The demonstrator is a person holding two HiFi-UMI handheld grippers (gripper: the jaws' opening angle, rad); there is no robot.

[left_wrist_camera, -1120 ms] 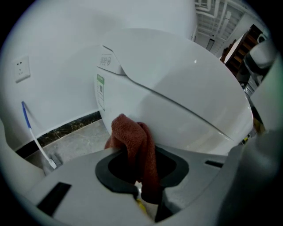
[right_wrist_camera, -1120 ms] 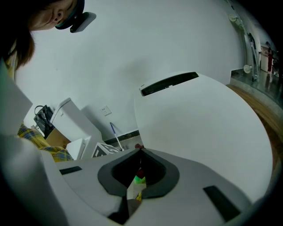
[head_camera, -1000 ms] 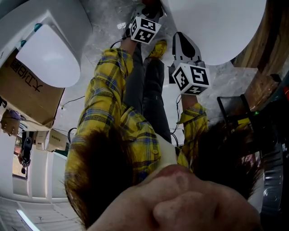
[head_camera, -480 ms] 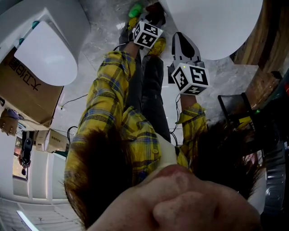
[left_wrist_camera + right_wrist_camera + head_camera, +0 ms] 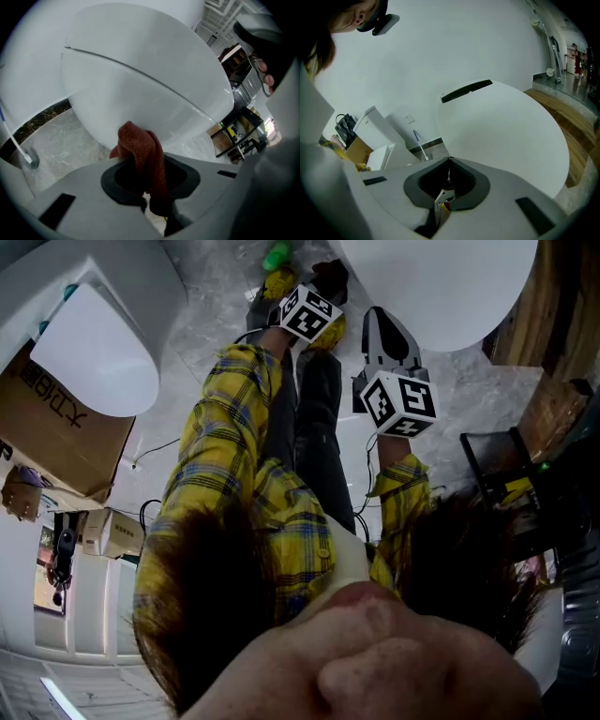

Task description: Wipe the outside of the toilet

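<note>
It looks like a showroom or storeroom for bathroom fittings, not a lived-in bathroom. A large white toilet (image 5: 441,287) and a second toilet (image 5: 94,352) stand well apart on an open grey marble-patterned floor (image 5: 211,329). A printed cardboard box (image 5: 52,423) sits right beside the second one, with smaller cartons (image 5: 111,531) further off. A bare white wall (image 5: 454,51) carries one wall socket (image 5: 409,118), and a raised wooden platform (image 5: 569,126) runs along one side — no partitions between the fixtures.
</note>
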